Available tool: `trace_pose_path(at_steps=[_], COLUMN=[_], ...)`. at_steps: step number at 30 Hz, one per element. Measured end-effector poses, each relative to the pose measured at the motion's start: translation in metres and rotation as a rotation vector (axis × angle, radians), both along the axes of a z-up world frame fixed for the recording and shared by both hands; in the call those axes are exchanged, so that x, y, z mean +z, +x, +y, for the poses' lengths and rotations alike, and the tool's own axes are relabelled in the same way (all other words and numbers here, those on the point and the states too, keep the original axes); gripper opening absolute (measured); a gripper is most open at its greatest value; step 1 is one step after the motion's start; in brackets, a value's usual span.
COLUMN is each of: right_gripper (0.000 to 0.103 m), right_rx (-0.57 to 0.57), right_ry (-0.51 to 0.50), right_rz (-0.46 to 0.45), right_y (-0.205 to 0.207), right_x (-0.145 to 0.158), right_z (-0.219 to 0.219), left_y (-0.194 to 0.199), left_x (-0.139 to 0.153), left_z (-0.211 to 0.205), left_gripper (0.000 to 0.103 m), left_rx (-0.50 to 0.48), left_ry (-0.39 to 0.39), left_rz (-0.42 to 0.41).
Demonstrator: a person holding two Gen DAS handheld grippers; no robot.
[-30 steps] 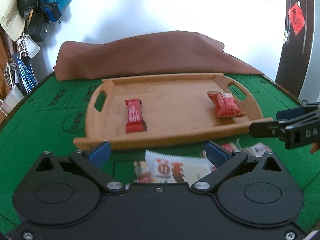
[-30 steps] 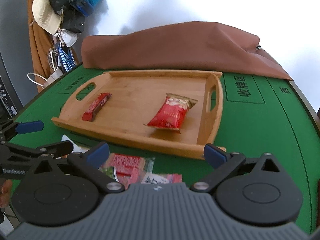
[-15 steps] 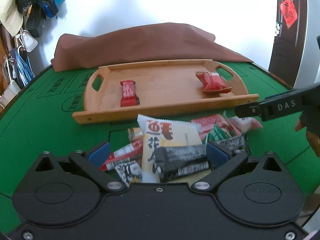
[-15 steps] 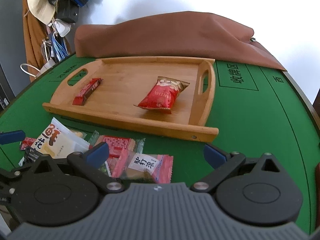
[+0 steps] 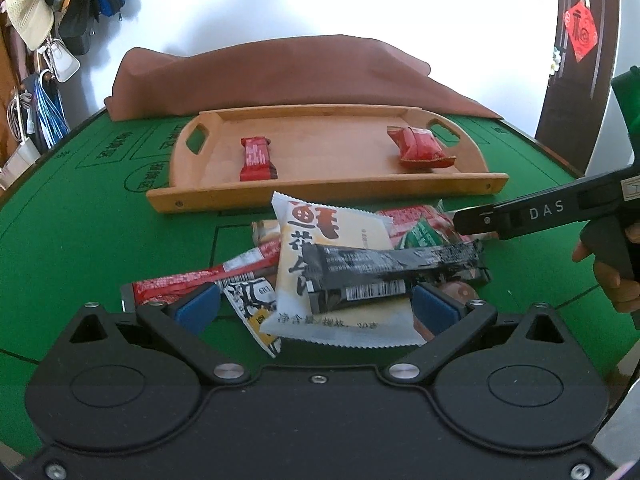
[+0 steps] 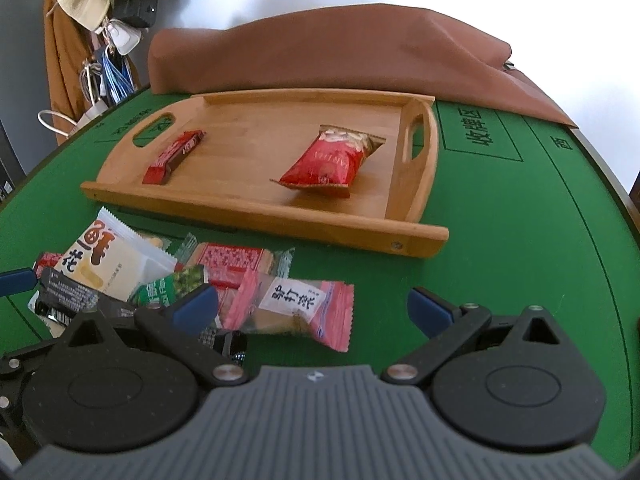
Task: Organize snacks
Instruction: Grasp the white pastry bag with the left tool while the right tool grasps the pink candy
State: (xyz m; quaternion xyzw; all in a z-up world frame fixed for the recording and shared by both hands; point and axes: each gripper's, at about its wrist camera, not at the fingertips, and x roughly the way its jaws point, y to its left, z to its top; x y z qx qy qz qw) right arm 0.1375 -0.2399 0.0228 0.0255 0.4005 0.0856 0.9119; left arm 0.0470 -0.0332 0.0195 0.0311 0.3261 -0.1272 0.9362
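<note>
We see a green table [image 6: 520,240] bearing a wooden tray [image 6: 280,216] with a red bar [image 6: 174,156] and red pouch [image 6: 328,164]; loose snacks [image 5: 344,264] lie before it. Our left gripper [image 5: 316,308] and right gripper [image 6: 312,306] both hang wide apart, empty.

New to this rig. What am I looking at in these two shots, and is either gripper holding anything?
No robot arm: a person holds a two-finger gripper in each hand, and each has a fisheye camera looking along its fingers. One picture is from the left gripper, the other from the right gripper. Both are open and hold nothing. On the green table a wooden tray holds a red bar and a red bag. In front of the tray lies a pile of loose snacks. The right gripper also appears in the left view, beside the pile.
</note>
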Motion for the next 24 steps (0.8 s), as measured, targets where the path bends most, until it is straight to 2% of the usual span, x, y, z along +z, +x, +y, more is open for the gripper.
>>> trace_pose_path(at_steps=[15, 24], right_gripper=[0.103, 0.103], right_rx=[-0.003, -0.005], right_ry=[0.008, 0.004], right_rz=[0.015, 0.015], right_y=[0.000, 0.002], right_x=[-0.007, -0.010], right_z=[0.002, 0.003], left_y=[0.003, 0.010], left_x=[-0.005, -0.007], left_z=[-0.008, -0.007], left_gripper=[0.101, 0.094], left_rx=[-0.007, 0.014], left_ry=[-0.013, -0.037], left_rz=[0.010, 0.019])
